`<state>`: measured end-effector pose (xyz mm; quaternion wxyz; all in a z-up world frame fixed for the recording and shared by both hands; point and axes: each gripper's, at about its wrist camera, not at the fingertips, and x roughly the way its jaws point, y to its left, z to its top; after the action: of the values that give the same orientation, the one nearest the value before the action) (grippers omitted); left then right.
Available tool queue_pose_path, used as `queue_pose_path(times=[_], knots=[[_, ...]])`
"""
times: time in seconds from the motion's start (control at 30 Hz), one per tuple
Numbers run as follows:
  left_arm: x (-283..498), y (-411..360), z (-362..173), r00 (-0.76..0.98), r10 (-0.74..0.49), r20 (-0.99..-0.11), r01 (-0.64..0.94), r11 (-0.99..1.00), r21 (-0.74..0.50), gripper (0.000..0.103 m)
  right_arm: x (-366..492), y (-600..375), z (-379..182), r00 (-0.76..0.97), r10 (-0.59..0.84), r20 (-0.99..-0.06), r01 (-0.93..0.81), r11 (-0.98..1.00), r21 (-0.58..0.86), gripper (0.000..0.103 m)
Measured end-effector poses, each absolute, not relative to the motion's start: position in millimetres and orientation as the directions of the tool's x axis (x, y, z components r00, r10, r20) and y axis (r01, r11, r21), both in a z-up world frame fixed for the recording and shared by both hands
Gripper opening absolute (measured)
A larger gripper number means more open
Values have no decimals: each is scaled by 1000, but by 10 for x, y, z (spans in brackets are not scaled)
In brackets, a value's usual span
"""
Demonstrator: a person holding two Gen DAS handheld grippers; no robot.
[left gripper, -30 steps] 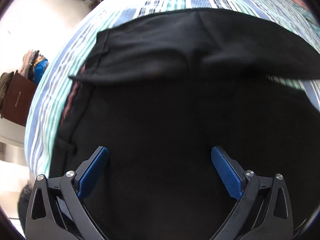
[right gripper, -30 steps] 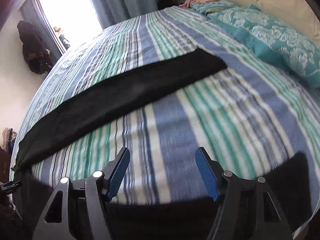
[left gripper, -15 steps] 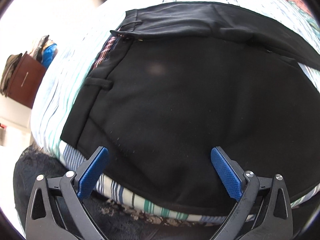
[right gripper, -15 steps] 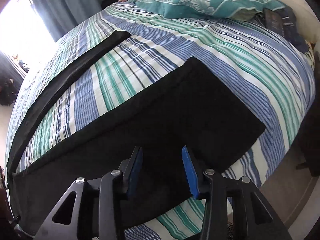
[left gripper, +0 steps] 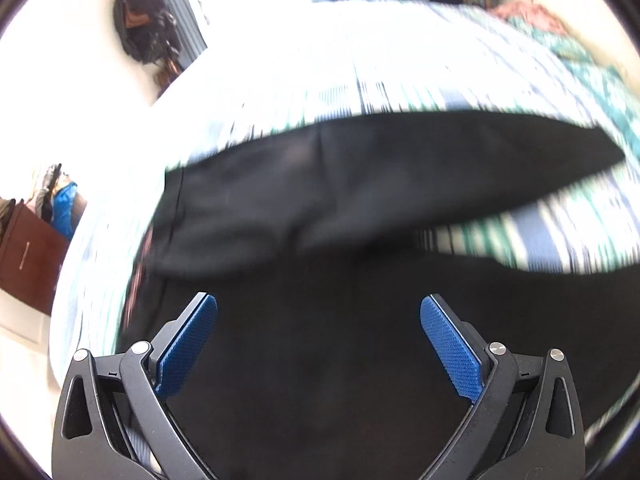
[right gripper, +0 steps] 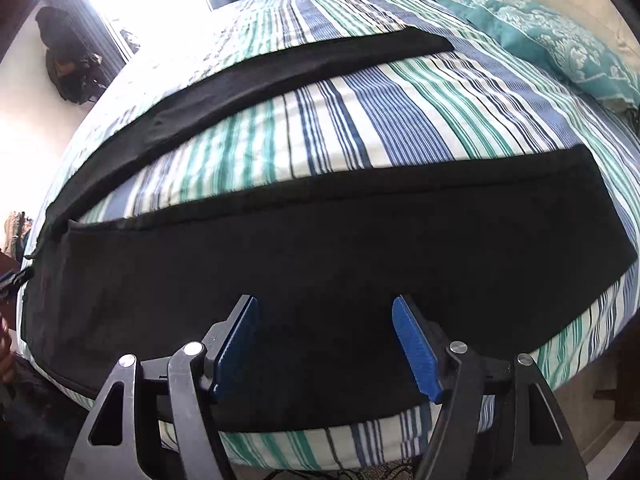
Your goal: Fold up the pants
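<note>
Pants, black, lie spread on the striped bed cover, with the two legs going apart from each other: one leg runs across close to the near edge of the bed, the other leg lies farther, and a band of stripes shows between them. The right gripper is above the near leg with its blue pads moderately apart and nothing between them. The left gripper is over the upper part of the pants, its jaws wide and empty; this view is blurred. A teal patterned pillow rests at the far right of the bed.
</note>
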<state>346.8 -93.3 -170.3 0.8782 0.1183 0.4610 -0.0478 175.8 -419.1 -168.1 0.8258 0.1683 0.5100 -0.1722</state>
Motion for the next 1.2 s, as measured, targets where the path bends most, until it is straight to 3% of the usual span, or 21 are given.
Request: queue_pose_path(times=[0.17, 0.3, 0.43, 0.57, 0.6, 0.63, 0.7, 0.8, 0.83, 0.87, 0.93, 1.0, 1.03, 1.07, 1.2], knots=[[4470, -1098, -1913, 582, 113, -805, 107, 971, 214, 102, 2473, -4132, -1456, 489, -100, -866, 343, 936, 86, 70], [4958, -938, -2414, 503, 222, -835, 2, 966, 258, 103, 3304, -3840, -1460, 539, -9, -842, 190, 976, 111, 70], [4815, -635, -2644, 536, 82, -840, -47, 997, 67, 103, 4126, -3385, -1693, 552, 162, -818, 21, 978, 208, 70], [4799, -676, -2647, 551, 83, -831, -41, 997, 72, 103, 4593, -3352, -2124, 448, 297, -843, -60, 951, 303, 65], [4791, -680, -2666, 557, 85, -826, -40, 996, 76, 103, 4599, -3472, -2185, 433, 282, -856, -70, 958, 280, 61], [4758, -707, -2651, 564, 86, -822, -41, 996, 76, 103, 4560, -3654, -2193, 437, 269, -858, -83, 962, 259, 49], [4781, -715, -2652, 573, 82, -815, -41, 997, 71, 103, 4476, -4228, -2148, 461, 168, -871, -32, 985, 172, 47], [4779, -717, -2646, 581, 76, -811, -41, 997, 64, 103, 4273, -5530, -2098, 407, -118, -906, 274, 962, -2, 48], [4767, -704, -2643, 582, 76, -809, -40, 997, 65, 103, 4162, -5968, -2059, 375, -185, -908, 374, 927, -34, 28], [4764, -698, -2644, 585, 75, -808, -41, 997, 64, 103, 4057, -6346, -1971, 377, -201, -904, 446, 895, -13, 20], [4760, -694, -2647, 588, 74, -805, -41, 997, 62, 103, 3939, -6859, -1729, 292, -393, -872, 596, 788, -155, 29], [4751, -695, -2647, 593, 75, -801, -41, 997, 63, 103, 3909, -7219, -1478, 352, -383, -854, 653, 754, -69, 40], [4749, -695, -2648, 596, 75, -800, -41, 997, 63, 103, 3936, -7357, -1397, 375, -370, -850, 673, 739, -25, 58], [4748, -696, -2650, 598, 76, -798, -41, 997, 63, 103, 4003, -7463, -1358, 392, -347, -852, 679, 734, 13, 70], [4741, -692, -2660, 607, 73, -791, -42, 997, 60, 103, 4559, -7535, -1482, 379, -275, -884, 620, 785, 22, 70]])
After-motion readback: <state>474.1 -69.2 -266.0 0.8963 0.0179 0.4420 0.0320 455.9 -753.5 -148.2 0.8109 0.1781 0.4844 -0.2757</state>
